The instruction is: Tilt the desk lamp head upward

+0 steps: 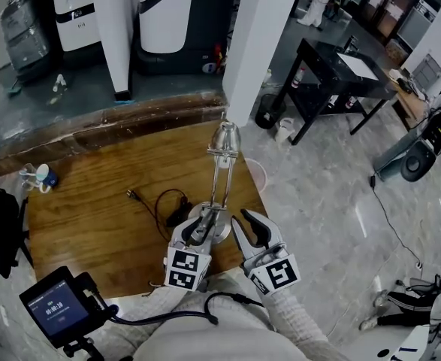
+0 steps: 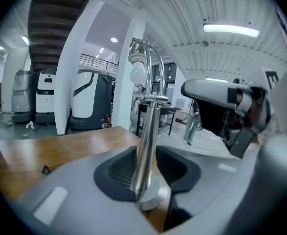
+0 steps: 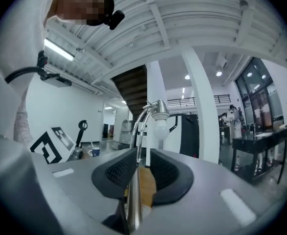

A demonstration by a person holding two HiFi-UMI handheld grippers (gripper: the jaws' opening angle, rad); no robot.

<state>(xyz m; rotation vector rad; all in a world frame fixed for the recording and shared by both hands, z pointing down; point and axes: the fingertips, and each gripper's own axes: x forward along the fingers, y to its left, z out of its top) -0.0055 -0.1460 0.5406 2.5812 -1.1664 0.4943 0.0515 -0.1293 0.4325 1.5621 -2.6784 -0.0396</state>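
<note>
the desk lamp point(image 1: 222, 180) stands at the near edge of the wooden table point(image 1: 85, 201), dead ahead of the person at 12 o'clock. its round base point(image 1: 222, 233) sits by the two grippers. its chrome stem point(image 2: 146, 141) rises from the base toward 12 o'clock, ending in the lamp head point(image 1: 225, 138). the bulb point(image 2: 138, 74) hangs below the curved neck, so the head is not yet tilted upward. a black cable point(image 1: 160, 204) curls on the wood at 9 o'clock from the base.

the left gripper point(image 1: 196, 228) comes in from 7 o'clock, low on the stem just above the base. its jaws are apart and straddle the post. the stem lies against the ribbed left pad point(image 2: 118, 173), with a sliver of table showing on the other side, so no squeeze is on yet. that low spot looks chosen to pin the lamp down, since a light base would likely tip or slide when the head is pushed.

the right gripper point(image 1: 247, 224) sits at 3 o'clock from the base, pointing roughly level. it too is unclosed, and the stem shows in the gap between its pads point(image 3: 115, 173) with bare wood beside it. whether the post is truly inside that gap or just ahead of it cannot be told. the head is well above it at 12 o'clock in its own view, so it probably has to climb before it can do the tilting.
</note>
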